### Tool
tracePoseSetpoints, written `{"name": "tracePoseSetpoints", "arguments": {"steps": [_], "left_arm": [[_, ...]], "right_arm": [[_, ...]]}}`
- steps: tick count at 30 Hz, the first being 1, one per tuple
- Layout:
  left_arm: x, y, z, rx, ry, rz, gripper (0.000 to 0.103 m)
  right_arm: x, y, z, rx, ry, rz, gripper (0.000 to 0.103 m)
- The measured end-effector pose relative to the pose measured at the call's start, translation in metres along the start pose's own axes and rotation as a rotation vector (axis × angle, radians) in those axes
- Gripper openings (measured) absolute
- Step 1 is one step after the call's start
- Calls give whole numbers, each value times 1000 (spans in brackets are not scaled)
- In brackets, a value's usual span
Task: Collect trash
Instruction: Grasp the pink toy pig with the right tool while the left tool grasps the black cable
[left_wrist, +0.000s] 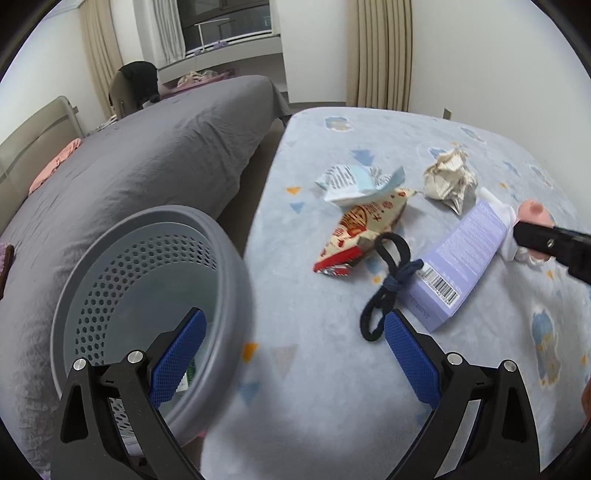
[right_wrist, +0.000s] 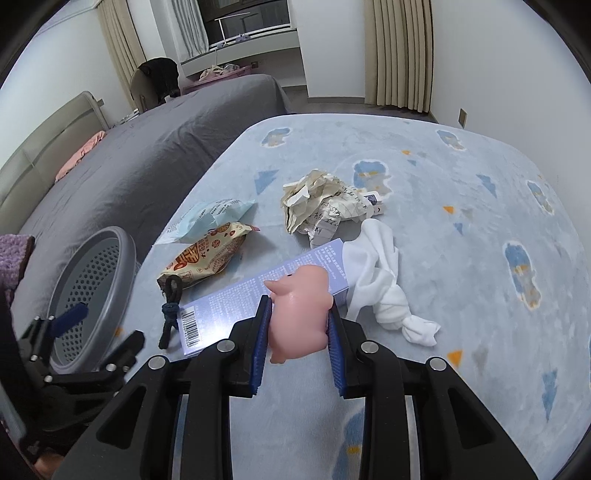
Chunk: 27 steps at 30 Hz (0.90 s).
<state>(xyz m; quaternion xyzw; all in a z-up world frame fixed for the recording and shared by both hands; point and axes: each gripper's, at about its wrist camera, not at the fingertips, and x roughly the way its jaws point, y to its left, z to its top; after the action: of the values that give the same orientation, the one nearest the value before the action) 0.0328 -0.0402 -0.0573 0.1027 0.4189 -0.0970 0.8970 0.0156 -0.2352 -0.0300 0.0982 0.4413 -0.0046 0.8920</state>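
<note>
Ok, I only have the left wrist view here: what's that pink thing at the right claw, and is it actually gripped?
Observer: A pink pig toy, clamped between the pads of the right claw.
Operator: And the white stuff behind it?
Observer: A knotted white cloth, lying on the blanket against the end of the purple box.
Operator: Anything hidden behind the crumpled paper?
Observer: Yes, a small white packet with a dark label, right at its far side.
</note>
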Motion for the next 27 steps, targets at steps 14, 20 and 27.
{"name": "tracePoseSetpoints", "arguments": {"steps": [14,20,27], "left_arm": [[25,-15,-1,24,32,-10,95],[30,-24,6,23,23,-34,91],[41,-31,10,15,45,-72,73]], "right_arm": [[-7,-5,0,27,2,54,28],[-6,-8,-1,36,7,61,28],[-7,-10,-1,38,8,70,28]]}}
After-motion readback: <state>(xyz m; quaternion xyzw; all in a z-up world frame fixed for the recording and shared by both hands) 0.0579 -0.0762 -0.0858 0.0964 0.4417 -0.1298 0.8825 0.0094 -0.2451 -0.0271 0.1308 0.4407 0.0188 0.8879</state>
